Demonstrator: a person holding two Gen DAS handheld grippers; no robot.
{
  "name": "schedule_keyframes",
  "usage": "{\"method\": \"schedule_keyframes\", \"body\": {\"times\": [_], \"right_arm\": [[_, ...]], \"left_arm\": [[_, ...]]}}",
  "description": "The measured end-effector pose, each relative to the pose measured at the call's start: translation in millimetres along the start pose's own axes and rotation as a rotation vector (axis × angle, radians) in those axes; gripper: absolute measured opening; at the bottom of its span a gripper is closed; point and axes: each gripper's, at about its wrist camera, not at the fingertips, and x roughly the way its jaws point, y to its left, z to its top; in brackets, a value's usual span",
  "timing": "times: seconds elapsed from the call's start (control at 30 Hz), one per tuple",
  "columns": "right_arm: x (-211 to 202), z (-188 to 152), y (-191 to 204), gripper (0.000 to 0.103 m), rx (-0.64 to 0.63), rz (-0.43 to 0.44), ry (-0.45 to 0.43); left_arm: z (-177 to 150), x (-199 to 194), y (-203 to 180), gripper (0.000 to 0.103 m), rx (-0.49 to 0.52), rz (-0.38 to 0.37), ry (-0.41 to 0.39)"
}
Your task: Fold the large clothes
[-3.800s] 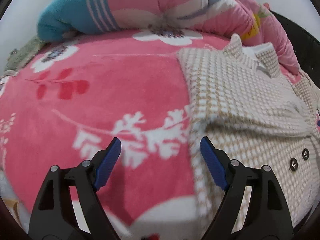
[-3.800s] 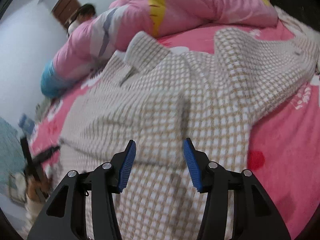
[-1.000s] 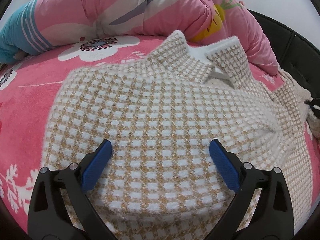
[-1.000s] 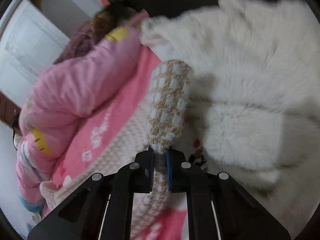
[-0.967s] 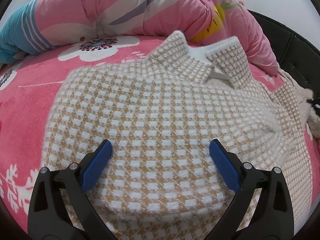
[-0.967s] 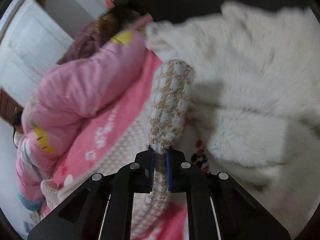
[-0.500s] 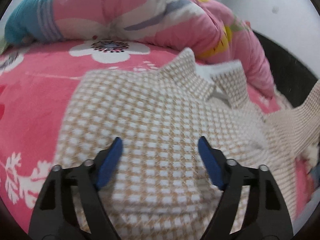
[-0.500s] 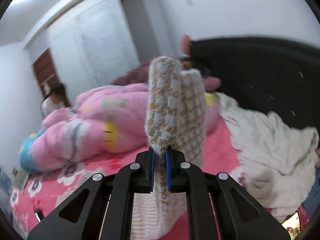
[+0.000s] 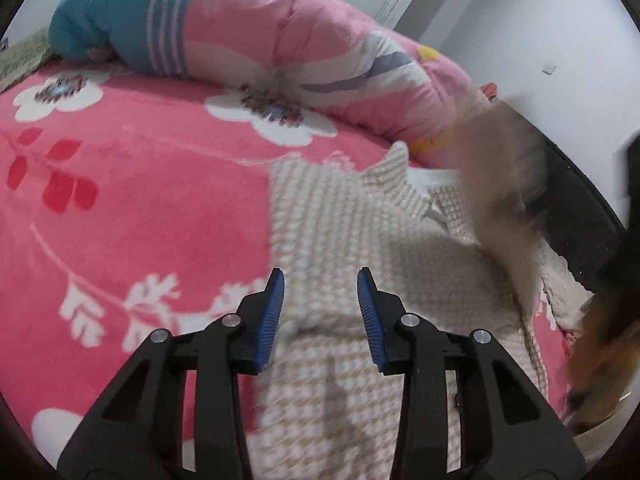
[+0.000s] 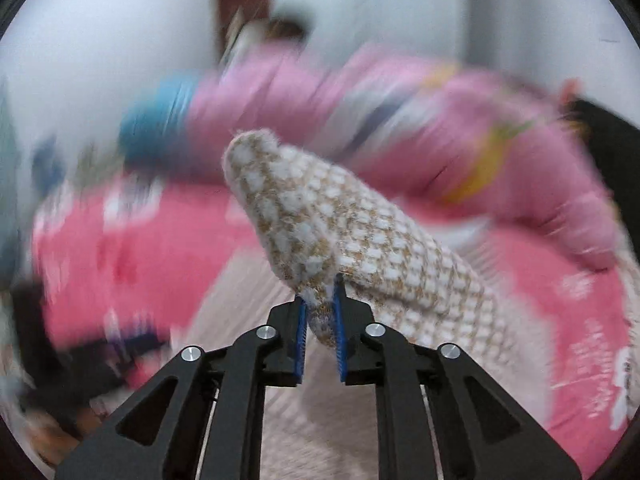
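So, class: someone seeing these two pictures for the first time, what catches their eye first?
Probably the checked sleeve rearing up in the middle of the right wrist view, pinched in the right gripper. Next, the pink flowered blanket filling the left view, with the checked jacket spread on it ahead of the empty left gripper.

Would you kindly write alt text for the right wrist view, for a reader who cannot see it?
The right hand-held gripper pinches the cuff of a beige-and-white checked sleeve, which rises in front of the camera. Behind it, blurred, lie a pink floral blanket and a rolled pink quilt.
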Motion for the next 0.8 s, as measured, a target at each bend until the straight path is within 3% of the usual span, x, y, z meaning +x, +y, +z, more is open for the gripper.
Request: {"method": "schedule_keyframes", "body": {"times": [0.03,0.07,0.1,0.17,0.2,0.23,0.33,0.4,0.43,0.5,0.63,0.67,0.8], "right_arm": [[32,-12,10,0.015,-0.028,0.011,0.128],[48,-25,13,0.015,-0.041,0.004,0.176],[46,-31,12,0.015,-0.062,0.007,0.144],[32,-36,6,0.029,-0.094,0.05,0.121],[22,-39,-2,0.057,-0.09,0.107,0.123],[13,-39,-7,0.073,-0.085,0.151,0.11],[-17,-39,-26,0.074,-0.075,0.212,0.07],[-40,-35,-54,0.074,0.012,0.269,0.032],[-46,-31,-65,0.074,0.044,0.278,0.013],[-65,-34,-114,0.074,0.162,0.269,-0.044],[-73,-46,-207,0.074,0.386,0.164,-0.082],[-76,-54,-229,0.074,0.435,0.144,-0.094],[-84,-81,-279,0.074,0.525,0.102,-0.124]], "left_arm": [[-2,-1,9,0.035,-0.02,-0.004,0.016],[-3,-1,15,0.035,-0.038,-0.011,0.024],[-4,-2,20,0.035,-0.051,-0.018,0.026],[-1,-4,30,0.035,-0.08,-0.053,0.027],[1,-3,31,0.035,-0.083,-0.061,0.026],[6,-1,31,0.035,-0.08,-0.067,0.024],[20,8,21,0.035,-0.076,-0.123,0.032],[30,24,11,0.038,-0.088,-0.201,0.075],[33,32,7,0.038,-0.088,-0.2,0.097],[40,50,-4,0.038,-0.067,-0.182,0.142],[54,103,-19,0.038,-0.03,-0.125,0.279],[56,113,-20,0.038,-0.018,-0.071,0.295],[59,127,-24,0.036,0.021,-0.046,0.314]]}}
